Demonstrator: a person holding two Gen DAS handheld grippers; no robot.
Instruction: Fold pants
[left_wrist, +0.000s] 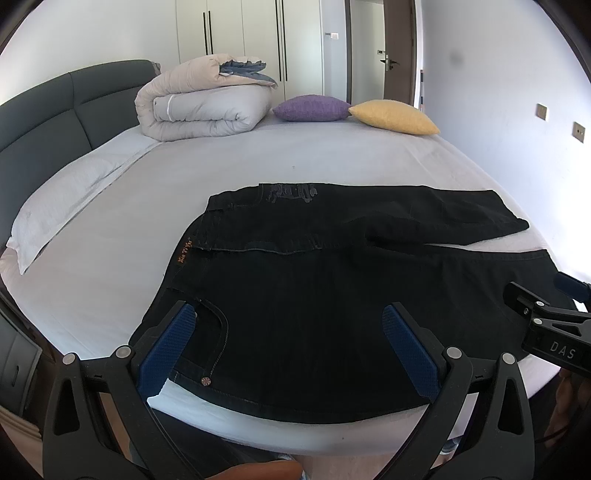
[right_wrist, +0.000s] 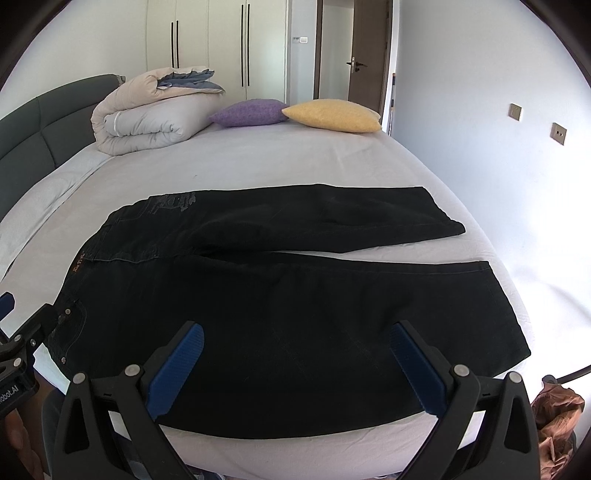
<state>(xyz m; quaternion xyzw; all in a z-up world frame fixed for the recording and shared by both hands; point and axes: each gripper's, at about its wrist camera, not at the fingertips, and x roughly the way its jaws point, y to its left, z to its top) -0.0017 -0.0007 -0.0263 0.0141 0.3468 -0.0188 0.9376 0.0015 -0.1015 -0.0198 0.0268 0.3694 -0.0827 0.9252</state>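
Black jeans (left_wrist: 314, 295) lie spread flat on the white bed (left_wrist: 258, 155), waistband to the left, both legs running right with a narrow gap between them. They also show in the right wrist view (right_wrist: 295, 288). My left gripper (left_wrist: 288, 325) is open and empty, hovering over the near hip and pocket area. My right gripper (right_wrist: 295, 343) is open and empty over the near leg's thigh. The right gripper's body shows at the right edge of the left wrist view (left_wrist: 546, 325). The left gripper's body shows at the left edge of the right wrist view (right_wrist: 22, 343).
A folded duvet (left_wrist: 203, 103), a purple cushion (left_wrist: 312, 108) and a yellow cushion (left_wrist: 393, 116) lie at the bed's far side. A white pillow (left_wrist: 66, 199) lies by the grey headboard (left_wrist: 44, 122) on the left. A brown bundle (right_wrist: 557, 410) sits off the bed's near right.
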